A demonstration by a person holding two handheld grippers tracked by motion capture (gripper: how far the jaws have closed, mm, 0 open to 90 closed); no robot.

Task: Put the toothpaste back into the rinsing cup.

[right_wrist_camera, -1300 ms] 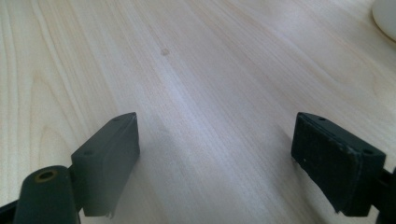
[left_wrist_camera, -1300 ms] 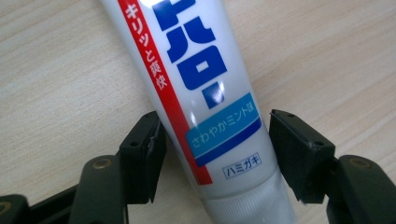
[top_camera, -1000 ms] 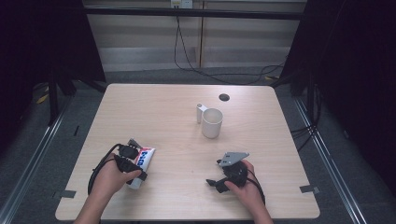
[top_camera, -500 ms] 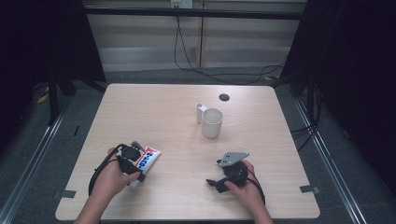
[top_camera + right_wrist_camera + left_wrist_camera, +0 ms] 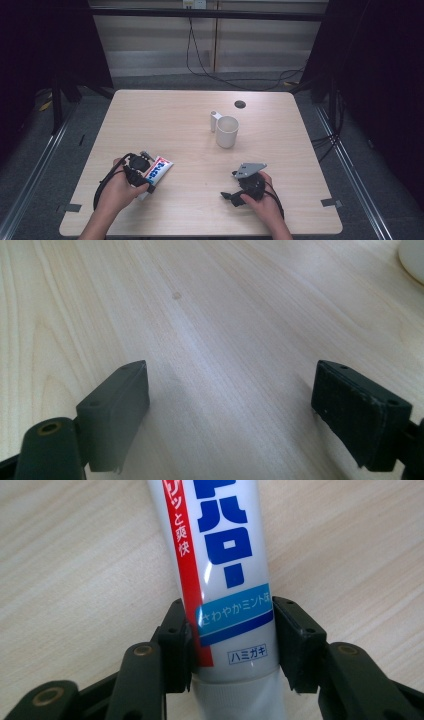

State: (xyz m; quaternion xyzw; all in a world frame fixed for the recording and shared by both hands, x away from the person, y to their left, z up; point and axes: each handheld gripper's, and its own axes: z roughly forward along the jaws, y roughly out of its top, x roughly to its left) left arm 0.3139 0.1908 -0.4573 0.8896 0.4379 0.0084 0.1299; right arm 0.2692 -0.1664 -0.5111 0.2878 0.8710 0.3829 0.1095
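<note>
Toothpaste tube (image 5: 227, 575): near-left on table (image 5: 190, 210), now clamped near its cap end by left gripper (image 5: 232, 647), whose jaws have just been closing onto it; ready for lifting. Right gripper (image 5: 231, 405): jaws apart, near-right. Mug (image 5: 226, 131): far centre.

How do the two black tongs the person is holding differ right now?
The left tongs are clamped on a toothpaste tube near its cap end; the right tongs stand wide open with nothing between them. The left tongs' pads press the tube's sides, while the right tongs just face bare table. Both are black, hand-held and low over the same wooden table.
</note>
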